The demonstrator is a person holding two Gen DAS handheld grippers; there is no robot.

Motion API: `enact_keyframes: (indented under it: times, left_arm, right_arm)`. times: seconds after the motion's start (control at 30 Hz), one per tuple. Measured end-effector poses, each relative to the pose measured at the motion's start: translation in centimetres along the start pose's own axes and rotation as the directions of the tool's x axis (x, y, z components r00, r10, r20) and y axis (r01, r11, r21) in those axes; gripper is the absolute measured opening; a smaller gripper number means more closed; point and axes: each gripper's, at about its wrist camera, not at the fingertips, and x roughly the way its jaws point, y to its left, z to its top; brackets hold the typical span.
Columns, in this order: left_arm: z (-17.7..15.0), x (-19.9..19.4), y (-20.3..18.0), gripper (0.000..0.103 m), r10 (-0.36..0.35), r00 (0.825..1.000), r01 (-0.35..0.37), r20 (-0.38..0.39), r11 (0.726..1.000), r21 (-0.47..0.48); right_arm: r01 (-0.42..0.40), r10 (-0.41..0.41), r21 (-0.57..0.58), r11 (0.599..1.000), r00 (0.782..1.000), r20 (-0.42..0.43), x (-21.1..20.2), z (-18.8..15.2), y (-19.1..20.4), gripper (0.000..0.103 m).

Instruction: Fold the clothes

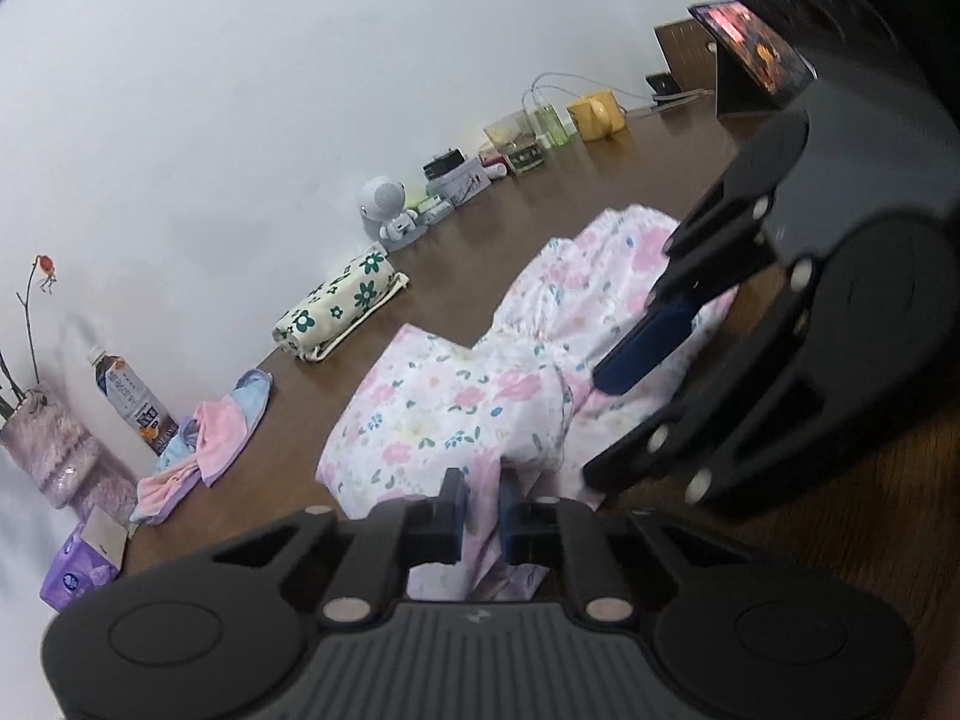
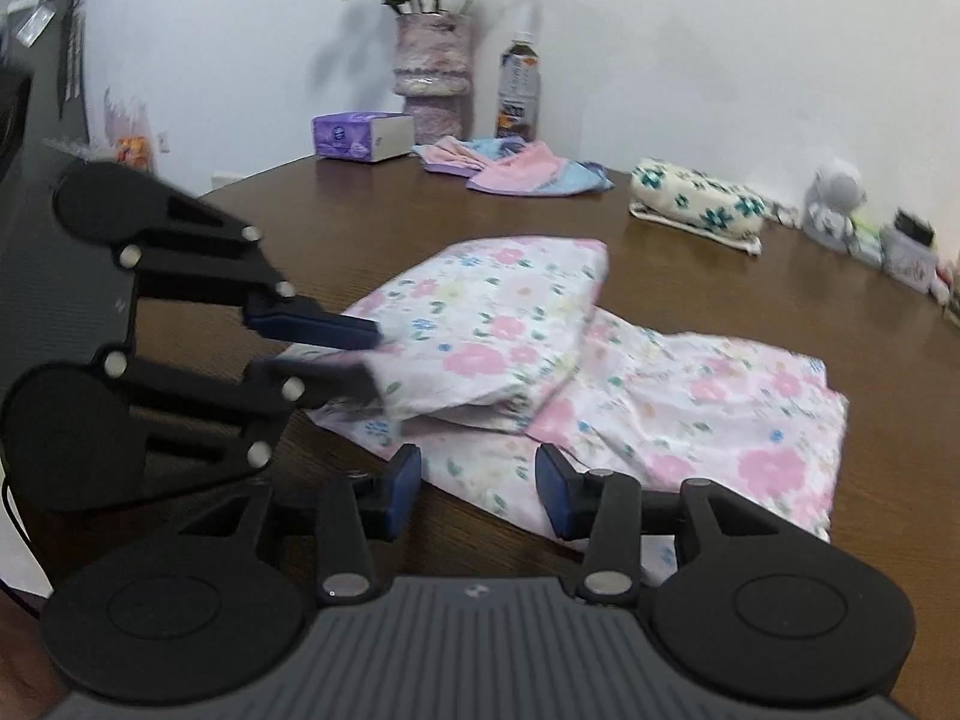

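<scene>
Slippage threatens: left gripper (image 1: pixel 482 501) pinches the floral garment (image 2: pixel 690 396) by a thin edge, while right gripper (image 2: pixel 478 495), beside it, gapes empty.

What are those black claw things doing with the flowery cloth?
A person is folding a floral garment on a brown table, using a handheld gripper in each hand. The left gripper is pinched shut on an edge of the fabric, where one part is already folded over the rest. The right gripper is open just above the near edge, with nothing held. At the back stand a vase of flowers, a drink bottle, a tissue box and some pink and blue cloths.
</scene>
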Motion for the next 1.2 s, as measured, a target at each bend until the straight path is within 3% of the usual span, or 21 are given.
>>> enact_keyframes:
  times: [0.2, 0.43, 0.47, 0.5, 0.53, 0.6, 0.73, 0.83, 0.93, 1.03, 1.13, 1.2]
  left_arm:
    - [-0.2, -0.2, 0.7, 0.009, -0.037, 0.999, 0.037, 0.005, 0.999, -0.028]
    - [-0.4, -0.6, 1.1, 0.009, -0.08, 0.996, 0.081, 0.024, 0.996, -0.027]
    - [-0.4, -0.5, 1.1, 0.009, -0.077, 0.997, 0.077, 0.021, 0.996, -0.032]
    - [-0.5, -0.5, 1.1, 0.011, -0.073, 0.997, 0.074, 0.018, 0.997, -0.036]
    - [-0.6, -0.5, 1.1, 0.013, -0.068, 0.998, 0.069, 0.016, 0.997, -0.041]
    - [-0.9, -0.6, 1.1, 0.014, -0.055, 0.998, 0.056, 0.009, 0.997, -0.05]
    - [-1.5, -0.7, 1.1, 0.023, -0.028, 1.0, 0.027, -0.005, 0.997, -0.068]
    - [-1.8, -0.6, 1.4, 0.023, -0.018, 1.0, 0.017, -0.013, 0.996, -0.083]
    - [-1.8, -0.4, 1.3, 0.012, -0.028, 0.999, 0.026, -0.018, 0.996, -0.081]
    - [-1.9, -0.2, 1.2, 0.011, -0.038, 0.999, 0.037, -0.017, 0.996, -0.077]
    - [-2.0, -0.6, 1.9, 0.017, -0.057, 0.998, 0.056, 0.001, 0.992, -0.111]
    - [-2.0, -1.5, 2.7, 0.032, -0.08, 0.996, 0.084, 0.033, 0.983, -0.163]
  right_arm:
    - [0.106, -0.103, -0.052, 0.993, 0.993, 0.057, 0.7, 0.7, 1.8, 0.042]
    - [0.103, -0.099, -0.044, 0.994, 0.991, 0.085, 1.7, 0.7, 1.4, 0.043]
    - [0.103, -0.099, -0.04, 0.994, 0.992, 0.083, 1.9, 0.7, 1.2, 0.037]
    - [0.098, -0.095, -0.034, 0.995, 0.993, 0.076, 2.0, 0.8, 1.0, 0.019]
    - [0.095, -0.093, -0.023, 0.995, 0.993, 0.072, 2.0, 0.8, 0.8, 0.011]
    - [0.088, -0.088, -0.002, 0.996, 0.994, 0.07, 1.8, 0.7, 0.3, 0.006]
    - [0.052, -0.054, 0.037, 0.998, 0.996, 0.069, 1.1, 0.7, -0.5, 0.006]
    - [0.02, -0.025, 0.075, 0.997, 0.998, 0.058, 1.2, 0.7, -1.4, 0.006]
    - [0.016, -0.02, 0.081, 0.997, 0.999, 0.048, 1.5, 0.7, -1.8, 0.006]
    - [0.024, -0.027, 0.077, 0.997, 0.999, 0.044, 1.6, 0.6, -1.8, 0.006]
    - [0.027, -0.03, 0.074, 0.997, 0.999, 0.034, 1.6, 0.5, -1.7, 0.006]
    - [0.027, -0.029, 0.076, 0.997, 0.999, 0.031, 1.6, 0.5, -1.7, 0.008]
